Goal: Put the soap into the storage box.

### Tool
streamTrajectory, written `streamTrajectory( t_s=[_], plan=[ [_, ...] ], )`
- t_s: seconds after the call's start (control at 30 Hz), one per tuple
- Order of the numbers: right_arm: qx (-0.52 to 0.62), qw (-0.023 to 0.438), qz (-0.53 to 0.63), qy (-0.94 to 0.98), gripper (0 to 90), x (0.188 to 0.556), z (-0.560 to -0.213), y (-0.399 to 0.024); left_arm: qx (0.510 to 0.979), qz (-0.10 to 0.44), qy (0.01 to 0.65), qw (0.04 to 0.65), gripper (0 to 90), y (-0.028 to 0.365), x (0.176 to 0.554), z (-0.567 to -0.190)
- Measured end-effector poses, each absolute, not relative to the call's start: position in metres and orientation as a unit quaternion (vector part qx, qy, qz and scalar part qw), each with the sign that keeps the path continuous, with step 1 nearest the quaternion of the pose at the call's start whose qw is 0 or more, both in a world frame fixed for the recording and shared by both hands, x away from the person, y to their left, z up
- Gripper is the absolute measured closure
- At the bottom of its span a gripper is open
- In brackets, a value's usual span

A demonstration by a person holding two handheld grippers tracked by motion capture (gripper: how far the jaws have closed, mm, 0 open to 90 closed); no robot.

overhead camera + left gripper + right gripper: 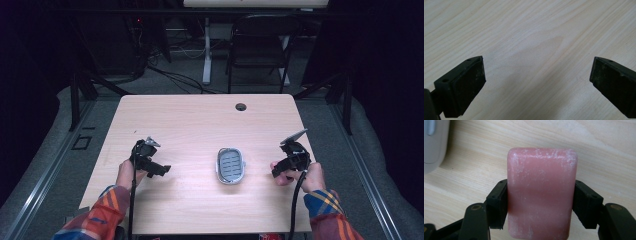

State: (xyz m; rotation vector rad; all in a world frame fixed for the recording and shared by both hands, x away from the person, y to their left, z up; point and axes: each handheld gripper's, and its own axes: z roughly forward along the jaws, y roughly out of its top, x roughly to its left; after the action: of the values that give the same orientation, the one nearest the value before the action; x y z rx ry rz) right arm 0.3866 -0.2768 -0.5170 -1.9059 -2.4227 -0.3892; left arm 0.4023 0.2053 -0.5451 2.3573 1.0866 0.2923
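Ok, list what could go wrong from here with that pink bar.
1. The pink soap bar is pinched only at its side edges by the right gripper; it may slip out.
2. The grey soap dish lies loose on the table; a nudge could slide it, since the left gripper is open and apart from it.

Soap bar [541,192] pink, streaked white. Tray [230,165] grey, ribbed. Table [200,125] pale woodgrain; sleeves [100,217] orange-blue plaid.
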Motion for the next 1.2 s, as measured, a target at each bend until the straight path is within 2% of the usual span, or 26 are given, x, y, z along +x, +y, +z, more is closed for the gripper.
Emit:
streamTrajectory(
  t_s=[0.87,1.2],
  plan=[
    [-0.574,0.011,-0.116,-0.811,36.4,0.407,-0.489,-0.246,0.873,0.121,0.399,0.252,0.2,0.205,0.399,-0.545],
    [-0.567,-0.004,-0.115,-0.816,36.4,0.411,-0.473,-0.233,0.873,0.124,0.398,0.252,0.2,0.206,0.398,-0.543]
  ],
)
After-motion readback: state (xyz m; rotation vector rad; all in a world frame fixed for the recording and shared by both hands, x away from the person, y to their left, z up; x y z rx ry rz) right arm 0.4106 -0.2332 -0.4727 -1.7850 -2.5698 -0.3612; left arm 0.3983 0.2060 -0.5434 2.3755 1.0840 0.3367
